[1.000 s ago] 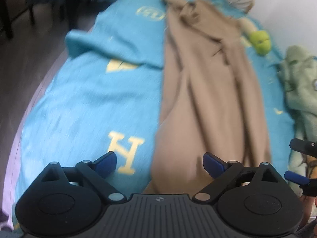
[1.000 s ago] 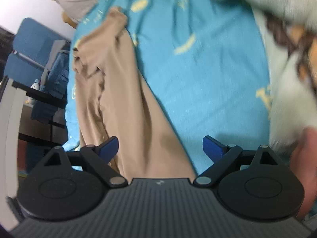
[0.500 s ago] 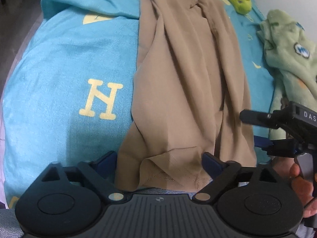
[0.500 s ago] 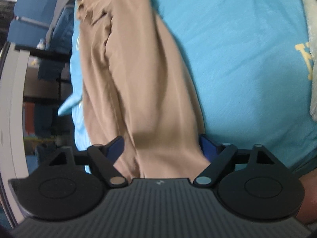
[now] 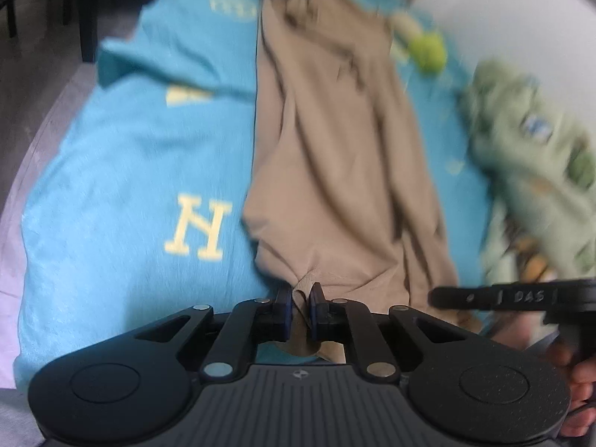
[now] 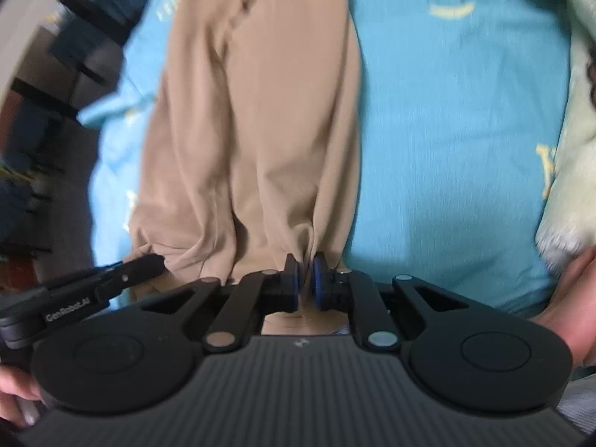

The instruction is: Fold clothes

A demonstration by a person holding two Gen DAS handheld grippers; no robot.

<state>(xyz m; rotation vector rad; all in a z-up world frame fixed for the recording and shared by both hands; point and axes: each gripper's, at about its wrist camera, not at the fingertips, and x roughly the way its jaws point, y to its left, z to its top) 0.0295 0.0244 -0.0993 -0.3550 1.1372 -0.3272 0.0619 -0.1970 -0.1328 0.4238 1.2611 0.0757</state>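
Observation:
A tan garment (image 5: 335, 156) lies lengthwise on the blue bedspread (image 5: 123, 171), stretching away from me. My left gripper (image 5: 298, 296) is shut on the garment's near hem, which bunches up between its blue pads. My right gripper (image 6: 305, 272) is shut on the same tan garment (image 6: 253, 111) at the hem's other corner, cloth gathered between the pads. The right gripper's body shows at the right edge of the left wrist view, and the left gripper's body at the lower left of the right wrist view.
A pale green plush blanket (image 5: 529, 156) is heaped at the bed's right side, beside a small green toy (image 5: 428, 52). Dark furniture (image 6: 56, 74) stands left of the bed. A hand (image 6: 573, 298) holds the right gripper.
Both grippers went from open to shut, each pinching the tan garment's near hem. The hem now bunches and lifts slightly at the two pinch points.

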